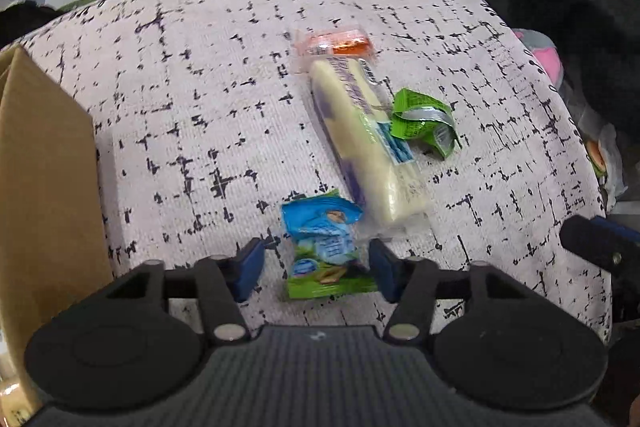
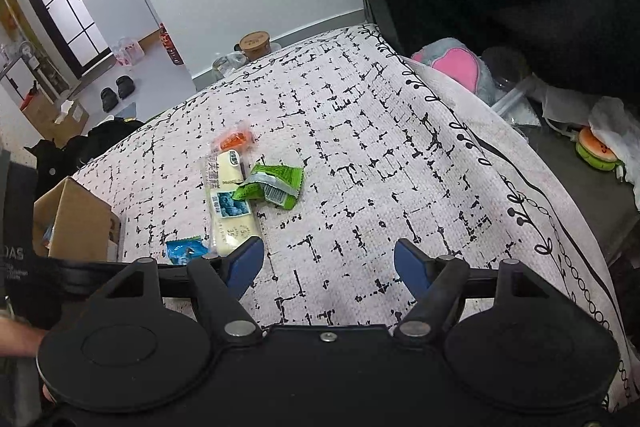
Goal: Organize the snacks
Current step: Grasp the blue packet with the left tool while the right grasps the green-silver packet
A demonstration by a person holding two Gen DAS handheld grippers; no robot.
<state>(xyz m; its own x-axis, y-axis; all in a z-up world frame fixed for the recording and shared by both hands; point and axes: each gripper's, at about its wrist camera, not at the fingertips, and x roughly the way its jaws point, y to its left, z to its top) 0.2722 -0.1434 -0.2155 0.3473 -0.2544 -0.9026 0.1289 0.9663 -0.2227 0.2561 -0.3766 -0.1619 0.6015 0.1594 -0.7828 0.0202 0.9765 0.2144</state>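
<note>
**Blue packet sat between spread fingers, with a crowded grasp ahead**

The left gripper (image 1: 316,269) hung low over the patterned tabletop (image 1: 208,75), its blue fingers (image 1: 250,267) spread to either side of a small blue-and-green snack packet (image 1: 326,247). The right-hand pad looked to be touching the packet's edge or very nearly so; the other stood clear of it. Nothing was pinched yet.

The risk, to my eye, lay in the neighbours. A long pale snack bar (image 1: 362,143) rested with its near end just beside the packet, perhaps overlapping its corner, so a closing finger could catch the bar's clear wrapper and drag both. The packet was crinkled and puffy, and a squeeze on its edge alone might let it slide out. A crumpled green wrapper (image 1: 424,123) touched the bar farther back, and an orange packet (image 1: 334,43) lay at its far end.

The cardboard box (image 1: 44,167) stood at the left, likely the destination; its tall flap could snag a low carry.

The right gripper (image 2: 328,261) hovered over bare cloth, fingers wide apart, holding nothing.
</note>
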